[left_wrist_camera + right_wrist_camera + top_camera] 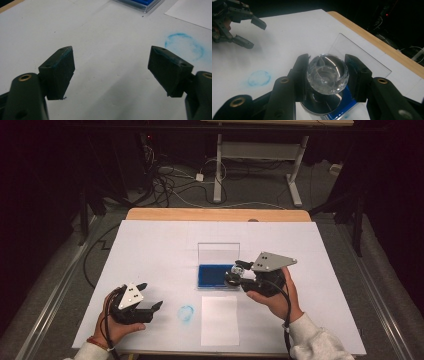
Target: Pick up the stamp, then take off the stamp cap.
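Over one blue ink pad [216,275], the right hand-held gripper [239,272] clamps one crystal-knobbed stamp [327,74]; the left hand-held gripper [151,295] gapes empty.

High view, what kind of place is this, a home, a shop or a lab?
Probably a lab or recording workspace. A white sheet covers a wooden table, loose cables trail over the floor, and a bare desk frame stands behind in a darkened room.

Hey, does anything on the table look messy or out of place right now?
Yes: a smudged blue ink ring sits on the bare table cover, left of the blank paper sheet, not on it. It looks like a stray stamp print. The right gripper grips the clear-knobbed stamp over the blue ink pad.
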Tool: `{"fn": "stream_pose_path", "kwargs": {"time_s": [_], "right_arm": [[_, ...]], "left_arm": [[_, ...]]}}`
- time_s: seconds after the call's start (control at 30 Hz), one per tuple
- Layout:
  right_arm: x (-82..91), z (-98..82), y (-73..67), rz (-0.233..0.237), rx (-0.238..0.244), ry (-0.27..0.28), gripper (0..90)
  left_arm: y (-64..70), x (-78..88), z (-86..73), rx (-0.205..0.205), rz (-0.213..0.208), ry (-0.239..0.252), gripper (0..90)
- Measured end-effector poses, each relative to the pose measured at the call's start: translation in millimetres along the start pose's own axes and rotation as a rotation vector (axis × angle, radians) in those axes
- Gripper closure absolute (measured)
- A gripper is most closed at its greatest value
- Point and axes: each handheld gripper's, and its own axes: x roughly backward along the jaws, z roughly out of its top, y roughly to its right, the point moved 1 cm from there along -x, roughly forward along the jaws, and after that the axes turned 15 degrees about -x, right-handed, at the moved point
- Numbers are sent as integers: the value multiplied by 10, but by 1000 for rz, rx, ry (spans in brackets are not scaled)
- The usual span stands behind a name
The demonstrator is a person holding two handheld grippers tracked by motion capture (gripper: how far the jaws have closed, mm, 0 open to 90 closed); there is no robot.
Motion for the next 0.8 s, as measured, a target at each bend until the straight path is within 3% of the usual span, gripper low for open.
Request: {"fn": "stream_pose_path", "kwargs": {"time_s": [0.27, 0.5, 0.67, 0.7, 0.8], "right_arm": [[-125, 18, -126, 65, -6, -6, 569], [-235, 74, -258, 97, 6, 1, 569], [-360, 99, -377, 128, -6, 6, 569], [-360, 99, -377, 128, -6, 6, 569], [-414, 103, -436, 144, -19, 8, 569]], "left_arm": [[61, -37, 85, -24, -28, 8, 212], [130, -75, 340, -40, -65, 82, 211], [220, -258, 586, -74, -144, 113, 185], [249, -292, 635, -57, -158, 135, 185], [271, -362, 753, -73, -189, 155, 185]]}}
